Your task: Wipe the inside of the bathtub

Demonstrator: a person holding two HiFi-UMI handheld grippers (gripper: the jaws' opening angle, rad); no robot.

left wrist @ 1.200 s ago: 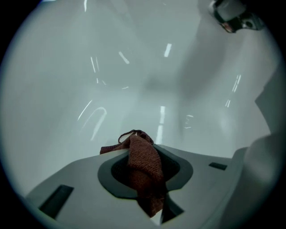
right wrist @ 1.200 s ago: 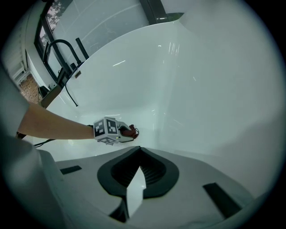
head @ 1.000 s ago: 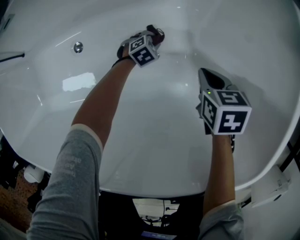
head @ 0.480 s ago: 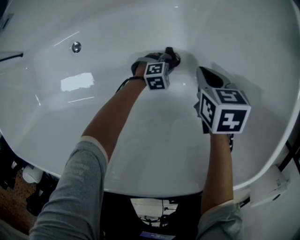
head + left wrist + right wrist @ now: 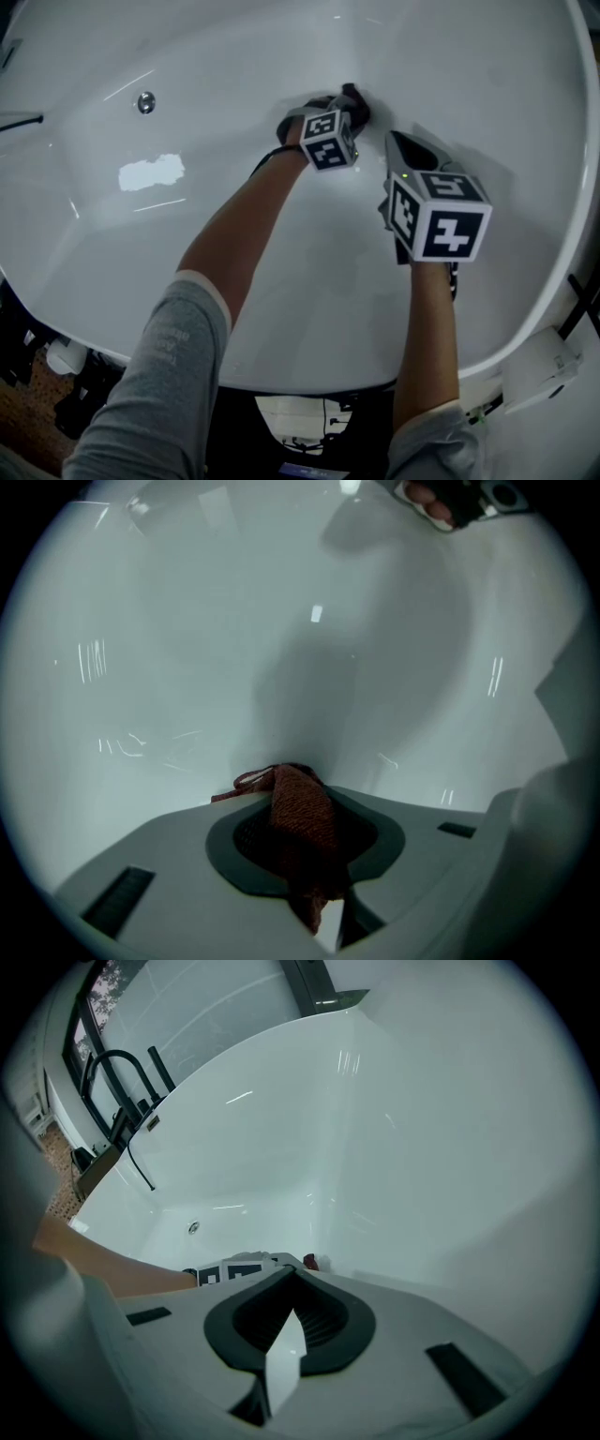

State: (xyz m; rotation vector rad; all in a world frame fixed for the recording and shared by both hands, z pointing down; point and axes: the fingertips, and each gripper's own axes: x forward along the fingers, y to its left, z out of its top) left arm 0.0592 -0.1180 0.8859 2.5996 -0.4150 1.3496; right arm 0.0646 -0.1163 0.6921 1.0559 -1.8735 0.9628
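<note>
The white bathtub (image 5: 234,244) fills the head view. My left gripper (image 5: 349,105) reaches into it, shut on a red-brown cloth (image 5: 354,97), and presses the cloth where the floor curves up into the far wall. In the left gripper view the cloth (image 5: 302,822) hangs bunched between the jaws against the tub's surface (image 5: 206,667). My right gripper (image 5: 405,148) hovers just right of the left one and a little nearer to me. Its jaws are shut with nothing in them, and they point at the tub's wall (image 5: 422,1147). The left gripper's marker cube (image 5: 234,1271) shows beyond them.
A round chrome fitting (image 5: 145,101) sits in the tub's wall at the upper left. A black faucet (image 5: 117,1077) stands on the far rim in the right gripper view. The tub's near rim (image 5: 309,380) runs below my arms, and a white object (image 5: 539,370) lies outside it at lower right.
My left gripper has swept the cloth to the right along the base of the far wall, ending close beside the right gripper. The right gripper has shifted only slightly.
</note>
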